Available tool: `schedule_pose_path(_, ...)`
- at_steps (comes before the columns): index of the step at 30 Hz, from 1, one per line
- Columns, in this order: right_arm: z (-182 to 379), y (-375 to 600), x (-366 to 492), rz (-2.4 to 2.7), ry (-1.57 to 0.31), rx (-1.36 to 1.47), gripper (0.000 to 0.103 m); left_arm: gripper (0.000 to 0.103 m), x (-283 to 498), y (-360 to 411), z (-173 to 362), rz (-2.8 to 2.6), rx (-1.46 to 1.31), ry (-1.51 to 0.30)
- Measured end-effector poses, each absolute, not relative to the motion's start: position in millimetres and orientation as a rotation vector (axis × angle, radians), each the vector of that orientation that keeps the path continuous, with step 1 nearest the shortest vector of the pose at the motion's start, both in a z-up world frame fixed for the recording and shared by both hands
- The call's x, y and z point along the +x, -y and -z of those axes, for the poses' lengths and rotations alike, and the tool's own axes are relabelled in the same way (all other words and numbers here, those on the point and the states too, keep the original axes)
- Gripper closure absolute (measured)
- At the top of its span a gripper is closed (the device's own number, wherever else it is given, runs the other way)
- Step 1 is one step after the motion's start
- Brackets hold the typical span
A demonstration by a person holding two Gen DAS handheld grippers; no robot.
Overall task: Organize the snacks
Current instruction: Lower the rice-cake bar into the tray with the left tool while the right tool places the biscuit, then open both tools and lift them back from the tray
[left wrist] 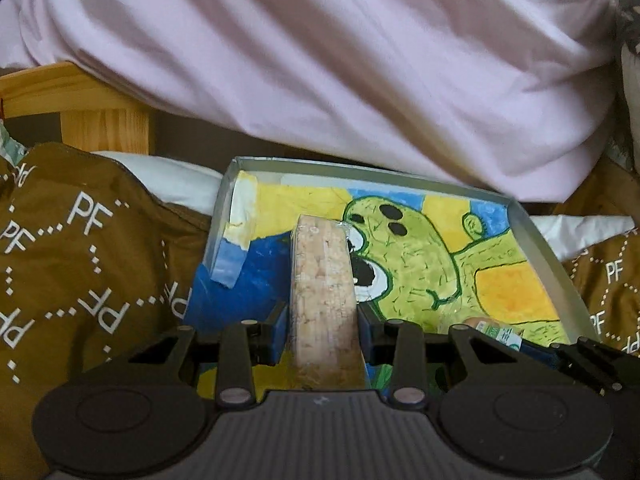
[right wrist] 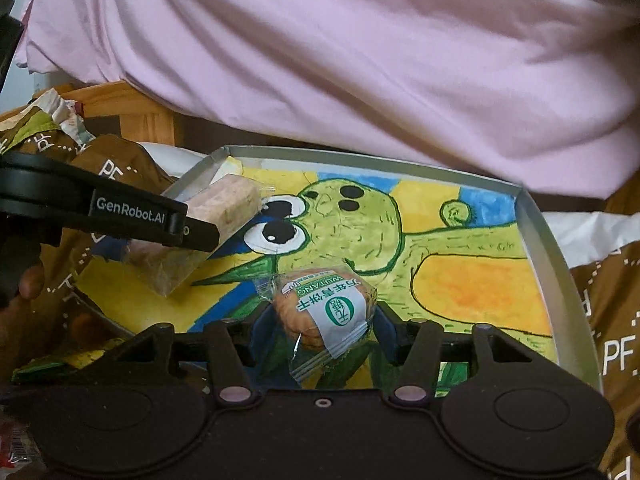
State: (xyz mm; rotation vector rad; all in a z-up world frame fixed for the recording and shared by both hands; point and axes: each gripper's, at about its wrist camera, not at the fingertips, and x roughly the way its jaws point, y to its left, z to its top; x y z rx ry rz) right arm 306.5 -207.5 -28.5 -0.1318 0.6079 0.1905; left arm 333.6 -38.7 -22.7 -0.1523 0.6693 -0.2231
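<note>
Snacks — a pale rice-crisp bar (left wrist: 322,296) clamped in the left gripper (left wrist: 323,320), held over the shallow tray (left wrist: 556,256) near its left edge. A wrapped round biscuit (right wrist: 326,312) is pinched in the right gripper (right wrist: 320,320), above the tray's near edge. Tray sits on brown "PF" bedding (left wrist: 80,248).

Puffed-rice bar (left wrist: 323,288): pale beige, grainy, in clear wrap; clamped lengthwise between the left tongs (left wrist: 322,322), far end over the tray (left wrist: 558,264). Round biscuit (right wrist: 326,310): golden-brown, clear wrapper with white-and-green label; clamped between the right tongs (right wrist: 320,326). Tray: shallow, grey-rimmed, floor painted with a green cartoon creature; lies beneath and ahead of both tongs.
</note>
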Motion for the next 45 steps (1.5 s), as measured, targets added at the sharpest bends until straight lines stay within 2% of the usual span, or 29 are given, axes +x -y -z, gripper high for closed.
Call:
schedule_pose_path(5,32.2,212.8,308.2,-0.193,-0.622,-0.105,0.029,0.063,339.0,41.7,28.4,0.209,-0.141,-0.708)
schedule_pose_path(8,29.1,214.5,303.2,-0.186,-0.605,-0.102,0.017,0.06,339.8,43.4,30.6,0.203,-0.137,-0.748)
schedule_pose_path(9,27.0,215.9,300.3,-0.183,-0.592,-0.093,0.011,0.057,338.2,42.0,30.1,0.2,-0.145,-0.745)
schedule_pose_path(11,21.4,219.2,293.8,-0.183,-0.57,-0.076,0.007,0.038,332.8,38.1,27.3,0.201,-0.161,-0.739)
schedule_pose_path(15,7.3,226.7,270.9,-0.178,-0.51,-0.045,0.001,0.027,314.6,26.8,15.4,0.199,-0.177,-0.7)
schedule_pose_path(17,-0.5,230.4,257.1,-0.169,-0.478,-0.034,0.001,0.017,300.1,18.0,8.2,0.2,-0.182,-0.662)
schedule_pose_path(21,-16.2,238.5,228.3,-0.161,-0.419,-0.002,0.001,0.006,270.2,1.7,-7.5,0.167,-0.179,-0.569)
schedule_pose_path(25,-31.4,241.8,196.4,-0.167,-0.369,0.014,0.001,0.001,235.7,-11.5,-23.2,0.145,-0.146,-0.469)
schedule_pose_path(33,-60.7,236.0,119.7,-0.198,-0.255,0.004,0.001,0.0,153.6,-24.4,-42.5,0.144,-0.08,-0.327)
schedule_pose_path(45,-62.7,221.3,34.8,-0.206,-0.251,-0.047,0.001,0.0,73.6,-24.8,-26.2,0.179,-0.024,-0.38)
